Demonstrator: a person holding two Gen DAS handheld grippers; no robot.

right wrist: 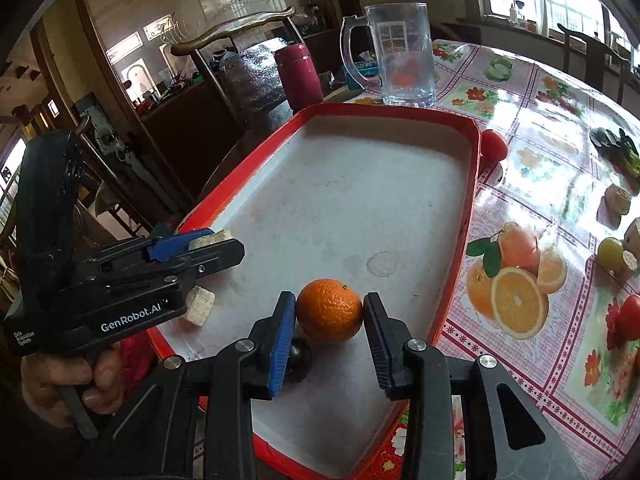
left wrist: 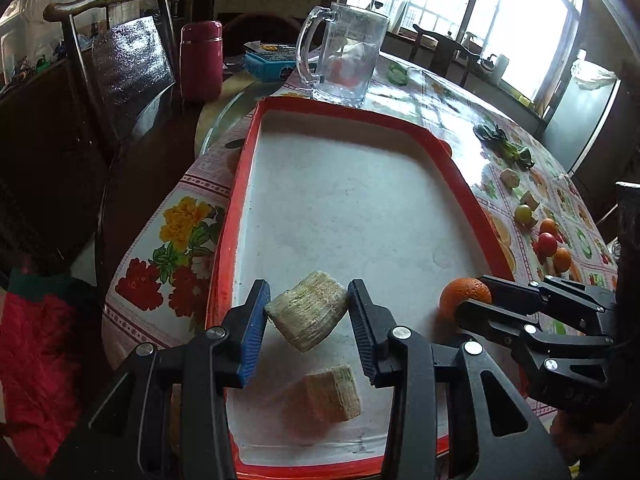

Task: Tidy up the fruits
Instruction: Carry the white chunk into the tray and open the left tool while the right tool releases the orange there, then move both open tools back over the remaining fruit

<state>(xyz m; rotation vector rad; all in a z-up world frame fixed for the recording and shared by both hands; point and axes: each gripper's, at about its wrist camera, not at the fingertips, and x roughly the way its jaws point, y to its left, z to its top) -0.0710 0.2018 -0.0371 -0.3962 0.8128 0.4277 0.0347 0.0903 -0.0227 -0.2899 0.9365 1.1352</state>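
A red-rimmed white tray (left wrist: 240, 184) (right wrist: 472, 184) lies on the flowered table. My left gripper (left wrist: 308, 312) is shut on a pale fibrous sugarcane chunk (left wrist: 308, 310) and holds it above the tray's near end; it also shows in the right wrist view (right wrist: 212, 240). A second chunk (left wrist: 330, 394) (right wrist: 199, 305) lies on the tray below. My right gripper (right wrist: 330, 312) is shut on an orange (right wrist: 330, 310) (left wrist: 464, 296) over the tray's near right. A dark round fruit (right wrist: 299, 360) lies beneath it.
A glass mug (left wrist: 344, 56) (right wrist: 404, 52) stands behind the tray, a maroon flask (left wrist: 200, 60) to its left. Loose fruits (left wrist: 546, 242), cane pieces (left wrist: 510, 178) and greens (left wrist: 504, 144) lie on the table right of the tray. A red tomato (right wrist: 494, 144) touches the tray's far right corner. A chair (left wrist: 120, 64) stands left.
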